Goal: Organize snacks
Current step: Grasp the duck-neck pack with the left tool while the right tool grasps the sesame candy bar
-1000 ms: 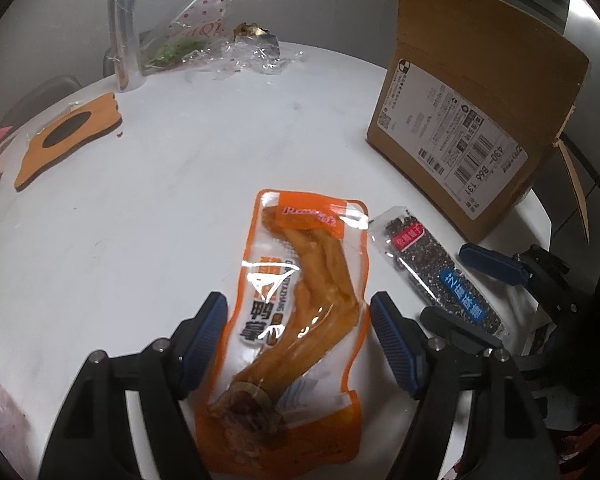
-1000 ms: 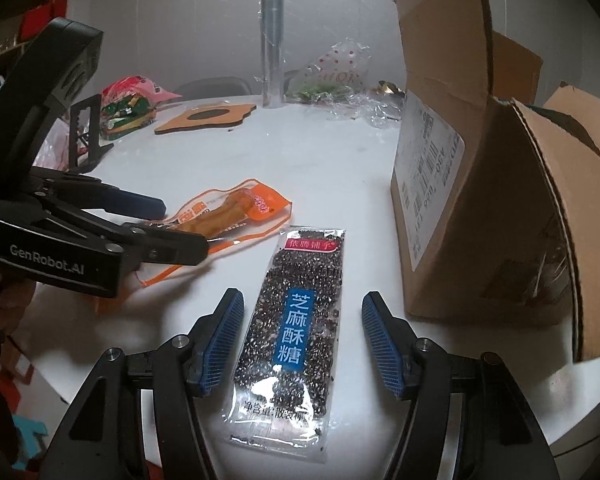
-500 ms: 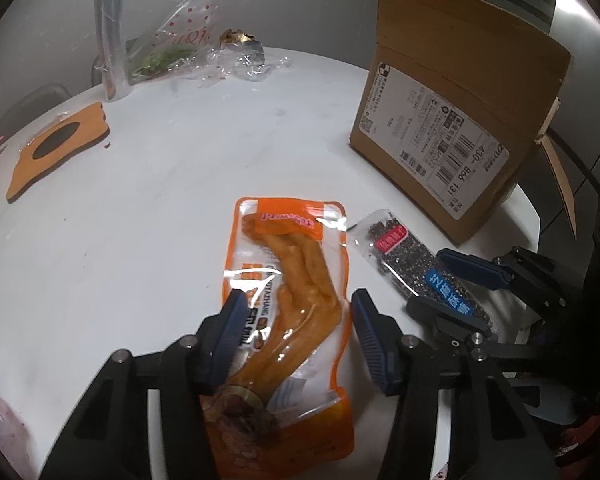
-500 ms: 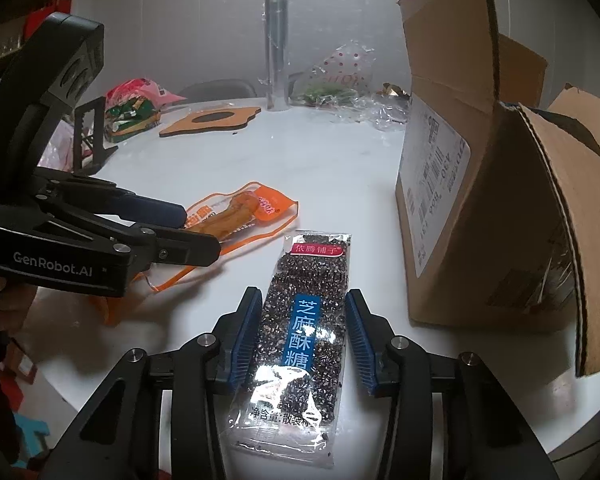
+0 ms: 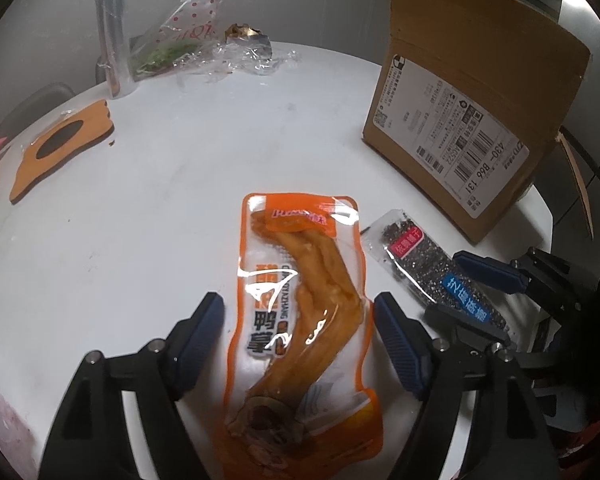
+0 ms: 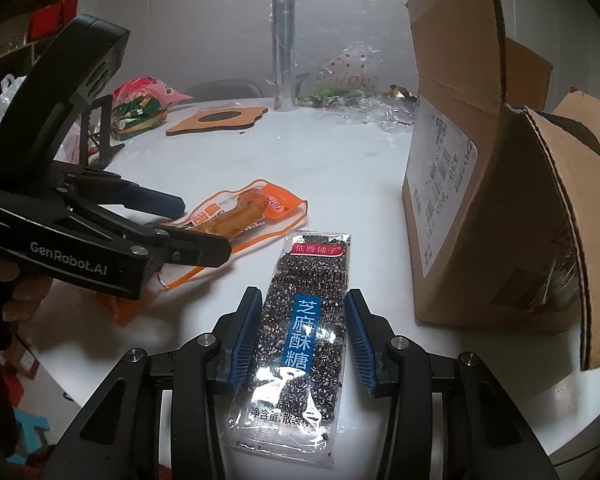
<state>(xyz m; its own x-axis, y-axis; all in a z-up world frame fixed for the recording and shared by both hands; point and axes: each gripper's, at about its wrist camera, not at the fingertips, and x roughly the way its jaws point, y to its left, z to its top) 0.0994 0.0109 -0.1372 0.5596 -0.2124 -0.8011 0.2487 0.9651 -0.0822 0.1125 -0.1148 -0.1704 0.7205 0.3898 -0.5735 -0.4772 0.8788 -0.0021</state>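
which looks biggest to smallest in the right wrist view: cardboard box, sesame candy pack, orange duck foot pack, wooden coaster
1. cardboard box
2. sesame candy pack, though it lies nearest the camera
3. orange duck foot pack, partly hidden by the left gripper
4. wooden coaster, farthest away, so its true rank is unsure

Dim indoor light washes my round white table [image 5: 148, 216] evenly, with soft shadows under my jaws. Glare streaks the clear orange snack pouch [image 5: 300, 320] and the transparent sesame-brittle packet [image 6: 300, 328]. Fisheye bending darkens every corner; far clutter beyond the pouch looks soft.
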